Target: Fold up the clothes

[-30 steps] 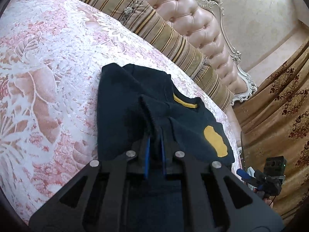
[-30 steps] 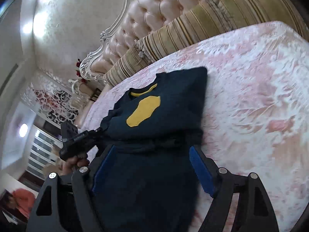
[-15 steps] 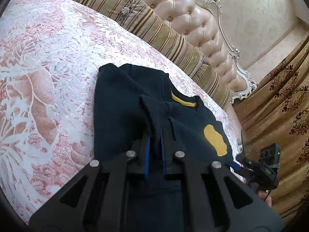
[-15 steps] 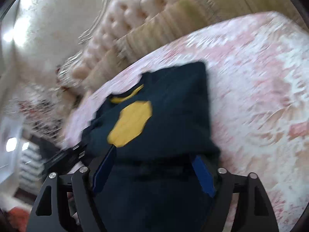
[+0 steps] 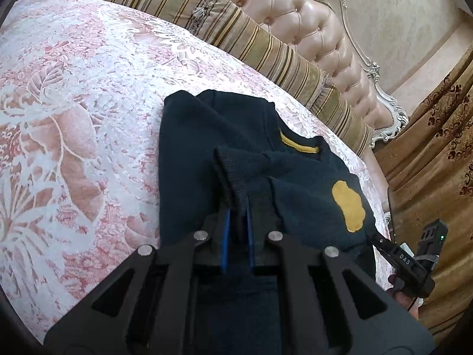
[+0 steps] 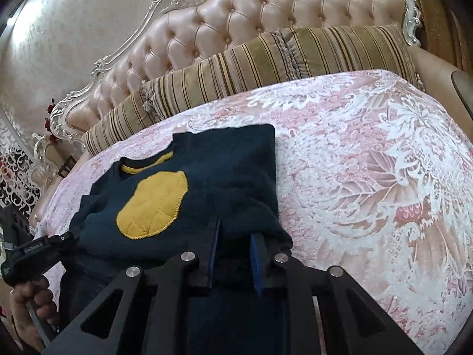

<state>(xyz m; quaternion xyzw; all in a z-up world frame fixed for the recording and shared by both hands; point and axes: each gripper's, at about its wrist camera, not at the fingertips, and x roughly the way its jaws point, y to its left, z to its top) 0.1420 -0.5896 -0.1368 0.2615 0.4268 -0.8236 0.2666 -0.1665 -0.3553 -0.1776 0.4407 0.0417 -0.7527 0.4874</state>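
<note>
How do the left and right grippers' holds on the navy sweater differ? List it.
The left gripper has its jaws nearly together, pinching a ribbed edge. The right gripper has its jaws wider apart, around a thicker bunch. Both appear clamped on the navy sweater.

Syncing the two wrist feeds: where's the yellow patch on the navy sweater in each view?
Left wrist: yellow patch sits right of centre, right of the left gripper.
Right wrist: yellow patch sits left of centre, left of the right gripper.
Shared landmark: tufted headboard.
</note>
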